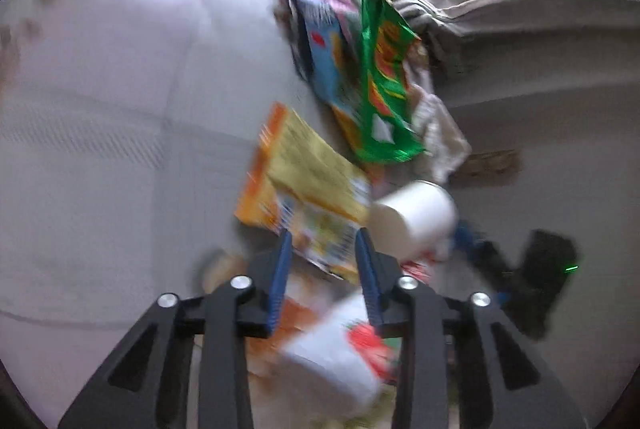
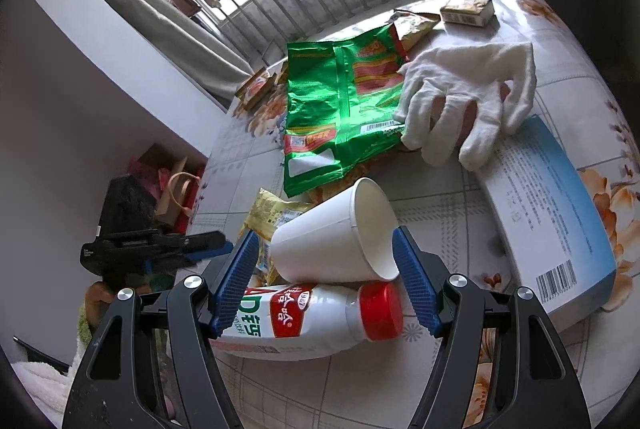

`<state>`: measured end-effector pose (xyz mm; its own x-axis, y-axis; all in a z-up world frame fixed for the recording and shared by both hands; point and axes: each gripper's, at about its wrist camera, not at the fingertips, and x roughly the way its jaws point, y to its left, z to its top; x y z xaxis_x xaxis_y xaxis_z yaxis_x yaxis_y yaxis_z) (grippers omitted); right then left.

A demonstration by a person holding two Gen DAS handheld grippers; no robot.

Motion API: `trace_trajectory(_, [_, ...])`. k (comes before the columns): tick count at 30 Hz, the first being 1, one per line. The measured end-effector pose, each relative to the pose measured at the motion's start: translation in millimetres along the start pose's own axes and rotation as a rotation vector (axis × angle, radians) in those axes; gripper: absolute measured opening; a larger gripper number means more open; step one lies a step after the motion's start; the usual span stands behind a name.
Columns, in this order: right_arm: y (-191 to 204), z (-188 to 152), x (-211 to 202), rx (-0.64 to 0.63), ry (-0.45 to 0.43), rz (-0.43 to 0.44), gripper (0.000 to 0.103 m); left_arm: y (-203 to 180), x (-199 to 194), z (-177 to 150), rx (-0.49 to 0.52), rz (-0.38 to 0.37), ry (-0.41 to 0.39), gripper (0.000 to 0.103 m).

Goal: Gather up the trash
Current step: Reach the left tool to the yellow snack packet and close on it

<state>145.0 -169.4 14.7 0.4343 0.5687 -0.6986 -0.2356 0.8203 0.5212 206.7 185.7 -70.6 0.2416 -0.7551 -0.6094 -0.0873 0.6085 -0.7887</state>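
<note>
In the right wrist view my right gripper [image 2: 324, 245] is open, its blue pads on either side of a white paper cup [image 2: 332, 237] lying on its side on the table. A white bottle with a red cap [image 2: 312, 317] lies just under the cup. A green snack bag [image 2: 340, 109] and a white glove [image 2: 468, 97] lie further back. In the blurred left wrist view my left gripper [image 1: 324, 241] is open around the lower edge of a yellow-orange wrapper [image 1: 304, 185]. The cup [image 1: 412, 221], bottle [image 1: 344, 345] and green bag [image 1: 384, 81] also show there.
A blue-and-white box [image 2: 552, 213] lies at the table's right. A small cardboard box [image 2: 466, 11] and wrappers [image 2: 412, 25] sit at the far edge by the window bars. The floral tablecloth [image 2: 580, 69] covers the table. Bags [image 2: 176, 189] stand on the floor left.
</note>
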Motion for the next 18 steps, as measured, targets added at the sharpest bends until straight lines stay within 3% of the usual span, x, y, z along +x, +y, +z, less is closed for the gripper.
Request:
trace_trajectory(6, [1,-2,-3,0.001,-0.008,0.002,0.066,16,13,0,-0.150,-0.101,0.031,0.040])
trace_trajectory(9, [0,-2,-5,0.003,-0.015,0.000,0.066,22,18,2,-0.186,-0.068,0.030,0.041])
trace_trajectory(13, [-2,-2,-5,0.010,-0.017,-0.001,0.066,24,18,3,-0.217,-0.079,0.017,0.042])
trace_trajectory(18, [-4,-3,-3,0.021,-0.014,0.001,0.066,23,14,8,-0.185,-0.044,-0.043,0.042])
